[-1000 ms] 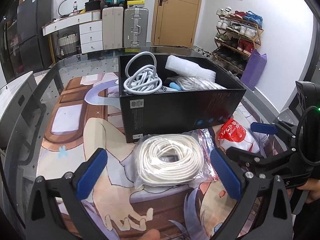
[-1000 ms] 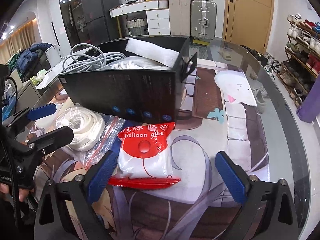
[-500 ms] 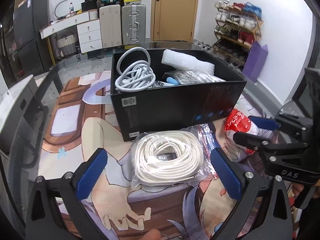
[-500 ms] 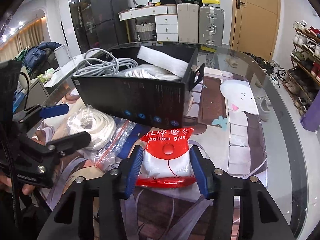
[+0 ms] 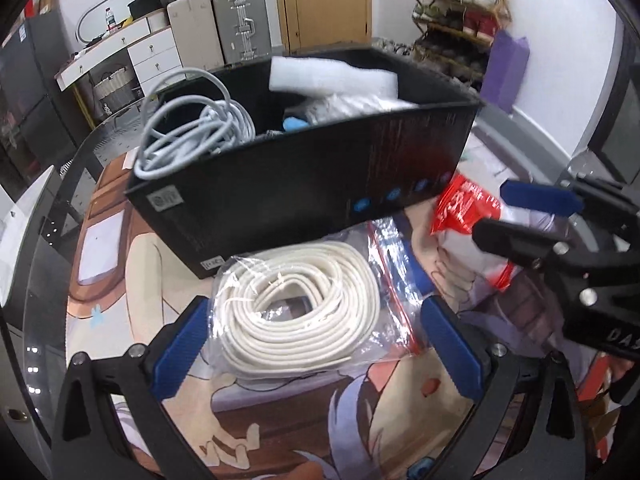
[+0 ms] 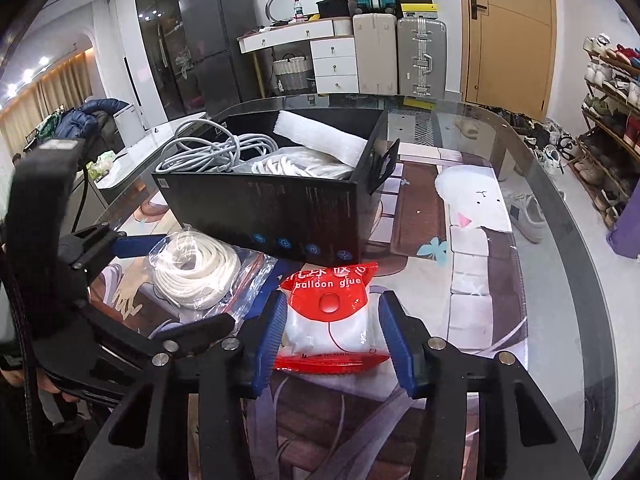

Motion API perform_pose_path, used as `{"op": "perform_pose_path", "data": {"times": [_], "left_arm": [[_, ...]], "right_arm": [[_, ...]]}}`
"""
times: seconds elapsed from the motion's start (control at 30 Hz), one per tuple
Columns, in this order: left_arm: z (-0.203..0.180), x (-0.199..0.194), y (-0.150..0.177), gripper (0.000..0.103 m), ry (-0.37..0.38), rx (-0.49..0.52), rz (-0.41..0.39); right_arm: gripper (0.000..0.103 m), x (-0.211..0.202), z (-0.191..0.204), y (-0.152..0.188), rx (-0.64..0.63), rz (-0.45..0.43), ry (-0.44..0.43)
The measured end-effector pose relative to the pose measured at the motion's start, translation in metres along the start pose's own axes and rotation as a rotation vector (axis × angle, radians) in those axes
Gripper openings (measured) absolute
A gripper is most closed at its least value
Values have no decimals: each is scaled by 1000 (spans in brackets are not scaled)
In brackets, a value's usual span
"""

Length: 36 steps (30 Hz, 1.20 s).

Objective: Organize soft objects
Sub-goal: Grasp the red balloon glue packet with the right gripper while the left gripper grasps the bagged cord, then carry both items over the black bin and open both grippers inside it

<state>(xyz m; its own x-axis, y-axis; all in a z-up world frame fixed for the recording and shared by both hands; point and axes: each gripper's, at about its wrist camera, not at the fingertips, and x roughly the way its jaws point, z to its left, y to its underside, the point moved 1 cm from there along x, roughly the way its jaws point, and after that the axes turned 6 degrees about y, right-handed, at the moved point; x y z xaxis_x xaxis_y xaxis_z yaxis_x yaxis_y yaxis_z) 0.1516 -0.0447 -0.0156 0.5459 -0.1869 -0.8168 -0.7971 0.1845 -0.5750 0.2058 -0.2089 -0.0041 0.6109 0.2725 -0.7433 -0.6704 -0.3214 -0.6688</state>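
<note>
We are pinching the balloon glue packet (image 6: 332, 320) with our right gripper (image 6: 332, 336), just near of the black box (image 6: 280, 216).
Our left gripper (image 5: 316, 344) is hanging spread wide around the bagged white cord coil (image 5: 300, 312), pads not touching it; the bag is lying on the table mat (image 6: 472, 280), against the box's near wall, left of the packet.

Red-and-white glue packet (image 6: 332, 320), white coiled rope (image 5: 296, 312), black box (image 5: 304, 196).
</note>
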Motion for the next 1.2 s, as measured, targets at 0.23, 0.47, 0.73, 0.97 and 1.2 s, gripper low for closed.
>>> {"op": "perform_pose_path", "data": {"times": [0.23,0.47,0.73,0.97,1.2], "left_arm": [[2,-2,3,88,27,-28,-19],[0,-10,5,60,54,3,-59],[7,-17,7,53,83,-22,-82],[12,-24,11,53,101,-40,-102],[15,-48,15,53,118,-56,-160]], "right_arm": [[50,-1,-3,0,6,0,-3],[50,-1,-3,1,1,7,-8],[50,12,0,7,-15,47,-5],[45,13,1,9,-24,27,13],[43,-2,4,3,-41,-17,14]]}}
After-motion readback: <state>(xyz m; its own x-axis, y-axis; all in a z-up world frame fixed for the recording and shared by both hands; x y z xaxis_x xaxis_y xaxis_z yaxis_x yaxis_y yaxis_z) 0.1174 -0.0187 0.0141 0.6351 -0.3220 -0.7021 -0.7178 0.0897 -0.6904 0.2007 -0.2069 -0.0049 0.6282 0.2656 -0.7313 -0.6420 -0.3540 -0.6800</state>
